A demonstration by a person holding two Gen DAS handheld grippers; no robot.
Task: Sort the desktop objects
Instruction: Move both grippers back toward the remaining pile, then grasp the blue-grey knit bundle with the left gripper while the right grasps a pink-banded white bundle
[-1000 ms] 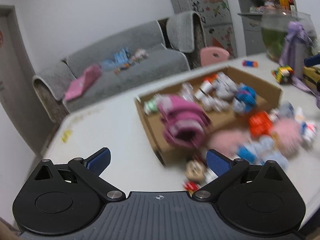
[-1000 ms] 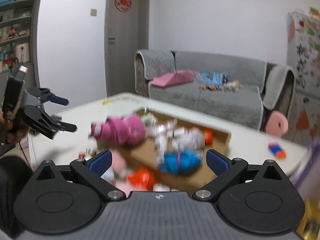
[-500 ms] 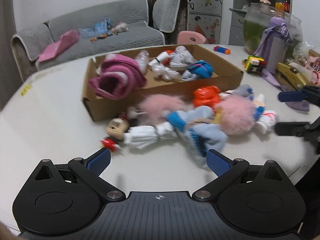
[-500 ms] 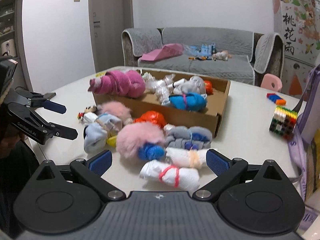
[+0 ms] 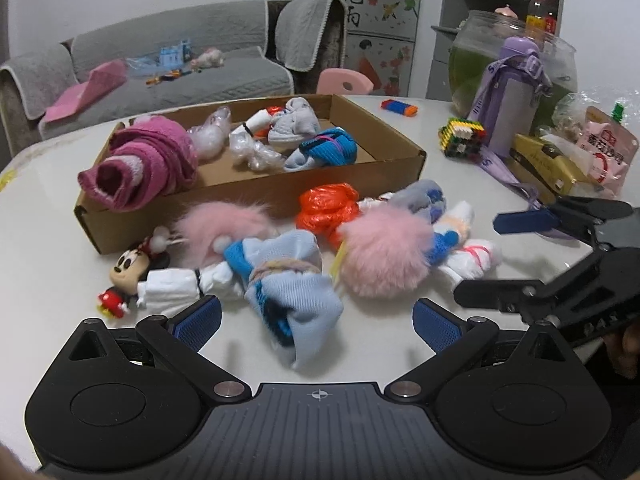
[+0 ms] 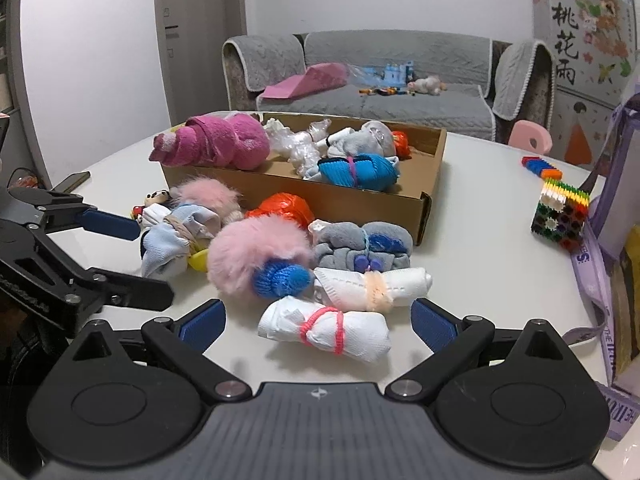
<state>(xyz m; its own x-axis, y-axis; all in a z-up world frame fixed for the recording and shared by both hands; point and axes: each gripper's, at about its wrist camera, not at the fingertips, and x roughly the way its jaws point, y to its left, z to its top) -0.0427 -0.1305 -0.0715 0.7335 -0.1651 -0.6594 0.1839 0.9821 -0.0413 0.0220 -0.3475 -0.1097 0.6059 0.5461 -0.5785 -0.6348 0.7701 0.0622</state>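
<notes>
Rolled socks [image 6: 326, 326] and pompoms [image 6: 256, 258] lie, perhaps touching, beside a cardboard box [image 6: 320, 196].

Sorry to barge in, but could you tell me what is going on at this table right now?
A person is sorting a pile of small things on a white table, with a two-finger gripper in each hand. The left gripper and the right gripper are both open and hold nothing. A cardboard box already holds rolled socks and a magenta towel. In front of it lie more sock bundles, two pink fluffy balls and a mouse figurine, not yet put away.
</notes>
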